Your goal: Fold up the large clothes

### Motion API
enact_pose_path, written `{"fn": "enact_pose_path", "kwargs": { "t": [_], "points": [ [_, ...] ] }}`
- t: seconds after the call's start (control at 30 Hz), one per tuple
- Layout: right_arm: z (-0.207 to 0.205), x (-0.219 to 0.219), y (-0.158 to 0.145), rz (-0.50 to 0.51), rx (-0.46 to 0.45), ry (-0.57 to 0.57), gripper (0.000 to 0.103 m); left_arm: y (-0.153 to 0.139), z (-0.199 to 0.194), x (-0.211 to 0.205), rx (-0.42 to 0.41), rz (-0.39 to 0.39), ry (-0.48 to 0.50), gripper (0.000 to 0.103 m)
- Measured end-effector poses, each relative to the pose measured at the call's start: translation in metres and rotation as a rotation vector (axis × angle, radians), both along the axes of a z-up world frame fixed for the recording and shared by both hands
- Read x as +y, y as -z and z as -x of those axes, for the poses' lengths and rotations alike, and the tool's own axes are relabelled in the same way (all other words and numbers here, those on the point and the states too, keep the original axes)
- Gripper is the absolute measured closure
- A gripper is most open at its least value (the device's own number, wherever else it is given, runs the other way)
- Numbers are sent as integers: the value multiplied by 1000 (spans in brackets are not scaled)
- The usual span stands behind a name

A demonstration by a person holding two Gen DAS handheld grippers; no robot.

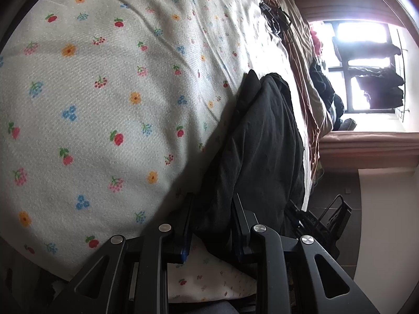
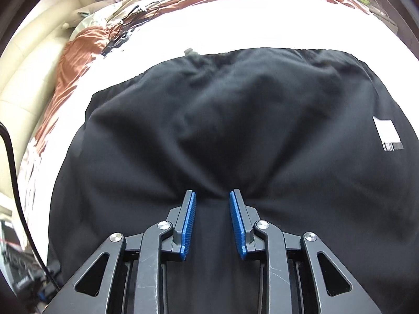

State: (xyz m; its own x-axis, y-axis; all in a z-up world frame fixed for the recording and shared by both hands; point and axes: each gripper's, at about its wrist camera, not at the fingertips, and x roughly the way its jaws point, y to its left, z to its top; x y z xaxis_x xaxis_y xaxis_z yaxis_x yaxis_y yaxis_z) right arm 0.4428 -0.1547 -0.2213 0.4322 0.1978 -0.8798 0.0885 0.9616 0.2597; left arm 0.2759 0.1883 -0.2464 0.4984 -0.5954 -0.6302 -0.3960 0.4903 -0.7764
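Note:
A large black garment (image 2: 235, 110) lies spread over the bed, with a white label (image 2: 387, 133) near its right side. My right gripper (image 2: 212, 191) points down into it. Its blue pads (image 2: 187, 222) pinch a ridge of the cloth at the tips, and creases fan out from there. In the left wrist view the same black garment (image 1: 262, 136) hangs bunched along the bed's edge. My left gripper (image 1: 213, 196) is shut on a thick fold that fills the gap between its fingers.
A white floral sheet (image 1: 104, 91) covers the bed. A rust-brown blanket (image 2: 76, 60) and loose black cables (image 2: 125, 31) lie at the far side. A bright window (image 1: 366, 65) and a black rack (image 1: 327, 219) on the floor stand beyond the bed's edge.

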Motion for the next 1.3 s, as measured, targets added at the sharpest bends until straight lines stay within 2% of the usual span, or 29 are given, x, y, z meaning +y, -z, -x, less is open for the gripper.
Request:
{"fn": "enact_pose_path", "kwargs": {
  "t": [0.2, 0.33, 0.53, 0.67, 0.77, 0.97, 1.17, 1.3],
  "points": [
    [-34, 2, -1, 25, 3, 1, 75, -1, -4, -5, 12, 4, 8, 76],
    [-37, -1, -7, 11, 12, 10, 75, 1, -11, -8, 14, 11, 4, 76],
    [6, -7, -27, -29, -29, -33, 75, 1, -16, -10, -7, 2, 14, 76],
    [43, -18, -30, -81, -27, -40, 75, -9, -13, -10, -49, -2, 17, 83],
    [68, -26, -30, -152, -15, -43, 75, -26, -12, -12, -100, 5, 32, 87],
    [113, -34, -36, -211, -35, -49, 75, -67, -15, -25, -217, 4, 65, 89],
    [142, -37, -36, -267, -53, -56, 75, -100, -16, -46, -303, -8, 106, 90],
    [157, -30, -25, -291, -47, -67, 75, -122, -15, -59, -352, -21, 128, 91]
  ]
}}
